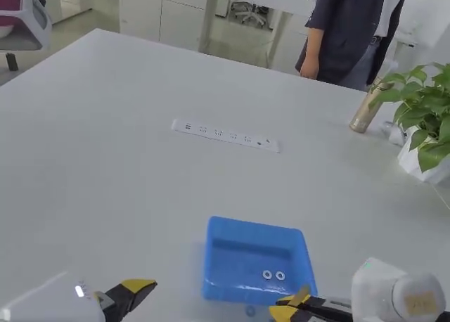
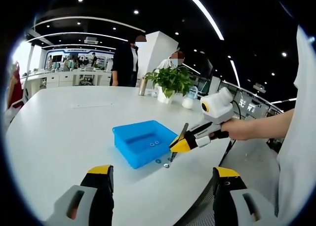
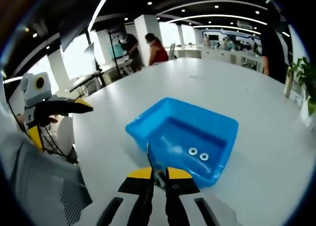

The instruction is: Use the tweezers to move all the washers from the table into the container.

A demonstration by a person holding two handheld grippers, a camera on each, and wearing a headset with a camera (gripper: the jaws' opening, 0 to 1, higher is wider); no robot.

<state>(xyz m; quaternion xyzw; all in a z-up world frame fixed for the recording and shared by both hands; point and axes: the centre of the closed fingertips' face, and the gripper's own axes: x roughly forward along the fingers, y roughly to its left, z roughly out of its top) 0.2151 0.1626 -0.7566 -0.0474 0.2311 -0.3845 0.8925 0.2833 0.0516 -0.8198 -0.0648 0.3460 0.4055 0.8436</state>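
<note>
Head view first: the blue container [image 1: 232, 245] is seen sitting near the front edge of the table [image 1: 105, 160]. Two washers [image 1: 267, 274] lie side by side on its floor, close to the near wall. The right gripper [image 1: 292, 304] is held low just in front of the container, and the left gripper [image 1: 137, 289] is parked off to the side, well apart from it. (A power strip [image 1: 225, 136] and a potted plant [image 1: 425, 111] are further back, not involved.)

Left gripper view: its own jaws are spread wide and nothing is held between them. The tweezers [image 2: 178, 139] are seen pinched in the right gripper and angled down. Their tip is right by two loose washers [image 2: 158, 161] lying on the table just beside the container's near wall. Whether the tip is already on one can't be told.

Right gripper view: the jaws are squeezed nearly together on the tweezers, which are pointed down at the foot of the container wall. The same two washers are seen inside the container, nothing else.

So the pick-up step is reckoned to be in hand, with the job about half done (two in, two out). A fine pinch on a thin flat ring is called for next, then a lift over the wall and a release inside.
</note>
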